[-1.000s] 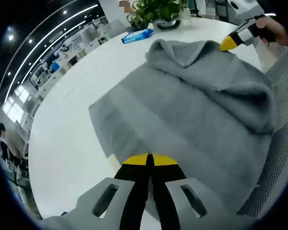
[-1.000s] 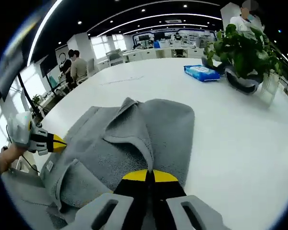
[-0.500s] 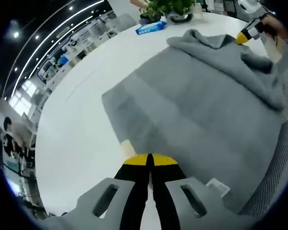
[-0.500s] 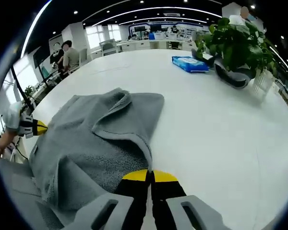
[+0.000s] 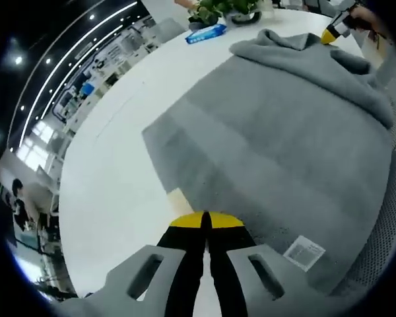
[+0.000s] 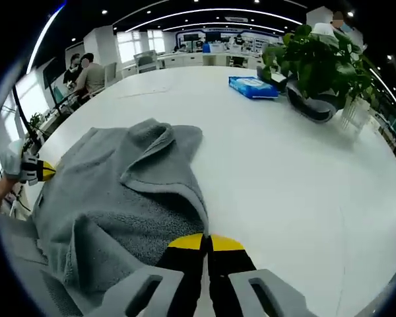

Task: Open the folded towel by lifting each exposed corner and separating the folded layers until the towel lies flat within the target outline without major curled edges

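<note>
A grey towel (image 5: 277, 139) lies spread over the white table (image 5: 112, 178), with a white label (image 5: 303, 253) near its close edge. My left gripper (image 5: 206, 221) is shut, its yellow tips pinching the towel's near corner. At the far end the towel is still bunched in folds (image 5: 297, 49), where the right gripper (image 5: 331, 33) holds it. In the right gripper view the towel (image 6: 112, 198) is rumpled with a raised fold, and my right gripper (image 6: 208, 243) is shut on its edge. The left gripper (image 6: 36, 170) shows at the towel's far left edge.
A blue packet (image 6: 253, 86) and a potted plant (image 6: 317, 72) stand at the back of the table (image 6: 297, 198). A grey mesh chair (image 5: 386, 224) sits by the table's edge under the towel's side. People sit at desks far behind (image 6: 86, 69).
The towel has been stretched out between the two grippers; its raised folds have flattened and moved away from the left gripper. The white label has come into the left gripper view.
</note>
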`<act>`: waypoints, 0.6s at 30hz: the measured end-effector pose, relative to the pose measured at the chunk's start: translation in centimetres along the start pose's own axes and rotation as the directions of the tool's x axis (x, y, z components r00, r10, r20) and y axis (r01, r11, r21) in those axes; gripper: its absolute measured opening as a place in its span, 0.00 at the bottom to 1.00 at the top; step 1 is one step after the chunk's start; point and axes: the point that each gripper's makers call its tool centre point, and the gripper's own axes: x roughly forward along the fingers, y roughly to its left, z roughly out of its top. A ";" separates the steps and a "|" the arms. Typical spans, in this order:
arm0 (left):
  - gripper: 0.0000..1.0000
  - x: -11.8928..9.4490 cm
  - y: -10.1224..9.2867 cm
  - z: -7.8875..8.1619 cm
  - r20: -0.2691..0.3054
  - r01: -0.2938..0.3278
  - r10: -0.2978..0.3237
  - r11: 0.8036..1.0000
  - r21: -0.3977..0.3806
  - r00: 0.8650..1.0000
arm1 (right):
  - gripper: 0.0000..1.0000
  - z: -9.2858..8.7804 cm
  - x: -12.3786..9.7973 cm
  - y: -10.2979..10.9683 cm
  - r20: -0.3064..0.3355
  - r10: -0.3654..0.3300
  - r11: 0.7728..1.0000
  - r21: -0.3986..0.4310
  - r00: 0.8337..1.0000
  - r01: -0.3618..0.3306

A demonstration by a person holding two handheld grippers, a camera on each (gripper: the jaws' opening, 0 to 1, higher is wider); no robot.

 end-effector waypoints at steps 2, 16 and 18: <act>0.00 -0.1 0.3 -0.3 -0.008 -0.004 0.005 1.000 0.003 1.000 | 0.00 0.0 0.0 -0.2 0.002 -0.005 1.000 0.003 1.000 0.005; 0.00 -1.0 3.9 -4.3 -0.069 -0.064 0.062 0.998 -0.024 0.996 | 0.00 -0.6 0.3 0.3 -0.013 0.003 1.000 0.007 1.000 -0.003; 0.00 -1.1 4.3 -4.9 -0.076 -0.068 0.066 0.997 -0.024 0.995 | 0.00 -0.6 0.4 0.5 -0.015 0.006 1.000 0.007 1.000 -0.006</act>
